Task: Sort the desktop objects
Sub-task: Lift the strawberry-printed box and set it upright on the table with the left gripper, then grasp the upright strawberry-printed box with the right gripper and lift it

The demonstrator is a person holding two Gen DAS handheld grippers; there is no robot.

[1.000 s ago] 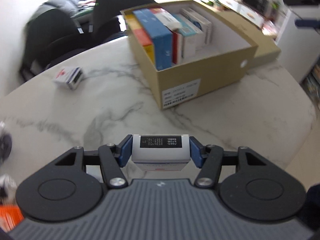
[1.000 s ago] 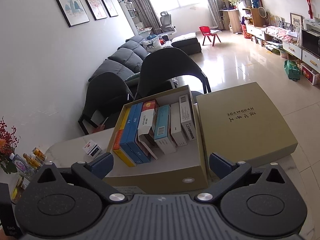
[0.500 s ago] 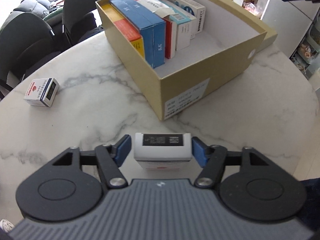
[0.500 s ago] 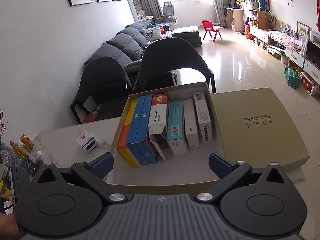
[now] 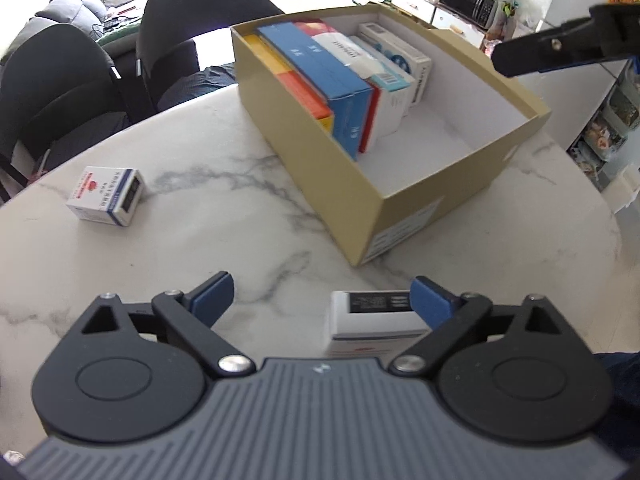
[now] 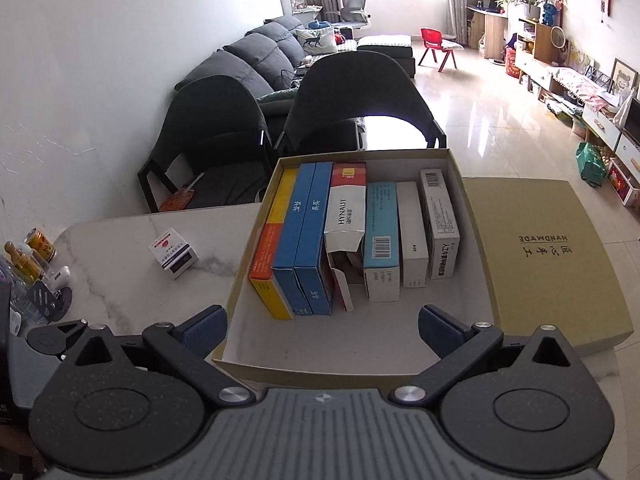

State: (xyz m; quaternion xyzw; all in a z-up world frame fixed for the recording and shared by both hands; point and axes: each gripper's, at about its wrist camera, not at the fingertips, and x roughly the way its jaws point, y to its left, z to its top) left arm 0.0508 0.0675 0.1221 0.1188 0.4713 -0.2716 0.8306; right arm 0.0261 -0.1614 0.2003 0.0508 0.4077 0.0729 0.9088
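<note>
On the marble worktop [image 5: 168, 248], far to the left, a small white carton [image 5: 105, 195] with a red emblem, blue trim and a dark end panel lies on its side, well apart from everything else, its dark end turned toward the right and the camera. Nearer, the left gripper [image 5: 322, 296] has its fingers spread wide and grips nothing; a second small white carton [image 5: 370, 322] sits between them, hard against the right blue finger pad [image 5: 430, 300] and clear of the left one, standing on the worktop with a dark printed label on its top face, a thin blue line and a red mark lower down, its long axis running across the gripper from left to right. Beyond it stands an open tan cardboard box [image 5: 400, 220] with a white inside, a printed label on its near end, set at a slant to the worktop edge. Flat cartons stand on edge in its left half, long axes running along the box: a yellow and orange one, two blue ones, a red and white one with its flap open, a light blue one, and two white ones; the right part of the box is bare. In the right wrist view the right gripper [image 6: 322, 326] hangs over the near end of the box, fingers wide apart, holding nothing, and the tan lid [image 6: 548, 264] lies just beside the box on the right
</note>
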